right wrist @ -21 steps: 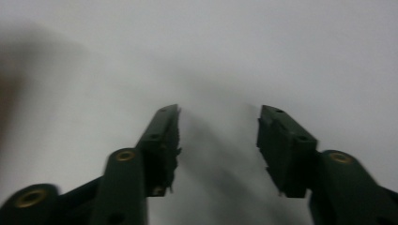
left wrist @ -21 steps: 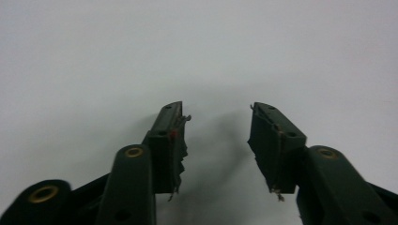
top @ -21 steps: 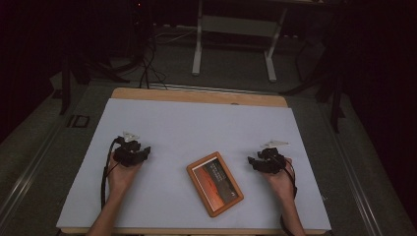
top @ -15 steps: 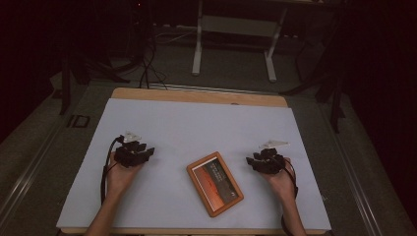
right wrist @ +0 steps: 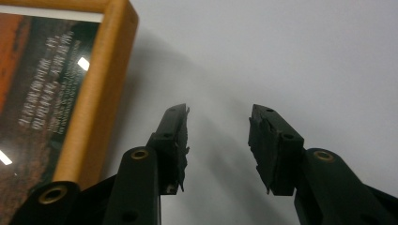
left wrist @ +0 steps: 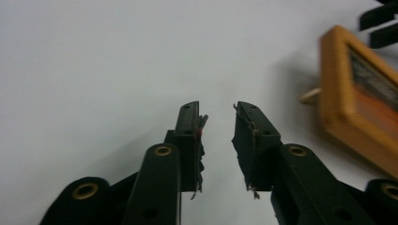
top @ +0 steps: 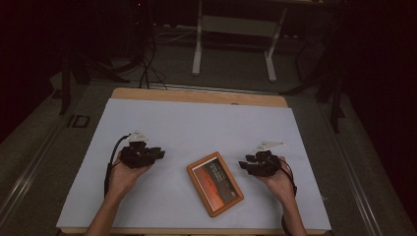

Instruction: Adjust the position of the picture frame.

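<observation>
Now the wooden picture frame (top: 215,183) lies flat on the white tabletop (top: 196,123), toward its 6 o'clock edge. At the frame's 9 o'clock the left gripper (top: 158,153) hangs with jaws spread and empty. At its 3 o'clock, just beside the frame, the right gripper (top: 244,165) also stands parted, holding nothing.

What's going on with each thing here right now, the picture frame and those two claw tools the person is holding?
Picture frame: lying flat, picture side up, on the white table top, between the two grippers, touched by neither.
Left gripper: held above the table, fingers apart, nothing between them.
Right gripper: beside the frame's edge, fingers apart, nothing between them.
</observation>
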A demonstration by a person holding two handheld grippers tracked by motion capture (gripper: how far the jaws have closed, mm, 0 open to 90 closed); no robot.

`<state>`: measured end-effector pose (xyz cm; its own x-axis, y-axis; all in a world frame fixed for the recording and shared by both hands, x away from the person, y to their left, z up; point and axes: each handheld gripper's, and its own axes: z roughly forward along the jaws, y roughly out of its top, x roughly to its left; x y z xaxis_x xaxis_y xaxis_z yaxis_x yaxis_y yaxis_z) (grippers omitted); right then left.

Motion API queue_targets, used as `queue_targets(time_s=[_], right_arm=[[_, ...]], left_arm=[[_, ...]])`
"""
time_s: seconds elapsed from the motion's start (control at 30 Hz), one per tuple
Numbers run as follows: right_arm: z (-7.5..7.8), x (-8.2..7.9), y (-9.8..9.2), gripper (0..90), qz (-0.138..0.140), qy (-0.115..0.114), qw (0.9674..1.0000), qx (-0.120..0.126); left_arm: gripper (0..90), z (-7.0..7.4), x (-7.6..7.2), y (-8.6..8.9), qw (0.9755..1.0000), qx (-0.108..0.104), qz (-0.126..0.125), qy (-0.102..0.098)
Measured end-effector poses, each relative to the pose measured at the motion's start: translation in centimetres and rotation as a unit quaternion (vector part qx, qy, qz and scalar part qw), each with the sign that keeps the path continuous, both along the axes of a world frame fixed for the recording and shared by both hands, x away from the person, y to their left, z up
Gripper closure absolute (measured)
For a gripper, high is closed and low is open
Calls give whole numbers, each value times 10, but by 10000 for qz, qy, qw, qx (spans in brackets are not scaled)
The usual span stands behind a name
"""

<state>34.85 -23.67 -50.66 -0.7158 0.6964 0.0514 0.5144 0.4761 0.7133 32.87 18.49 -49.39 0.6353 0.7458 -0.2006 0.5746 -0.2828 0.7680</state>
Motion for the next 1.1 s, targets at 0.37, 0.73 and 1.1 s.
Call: queue_targets(time_s=[0.37,0.73,1.1], right_arm=[[5,-6,8,519,302,148,9994,124],[14,-13,18,486,617,191,9972,382],[15,-18,28,510,886,293,9944,505]], left_arm=[[874,7,-5,-23,9982,-88,-589,-2],[897,13,-13,-45,9956,72,-929,-80],[894,11,-15,-61,9935,-52,-1134,-84]])
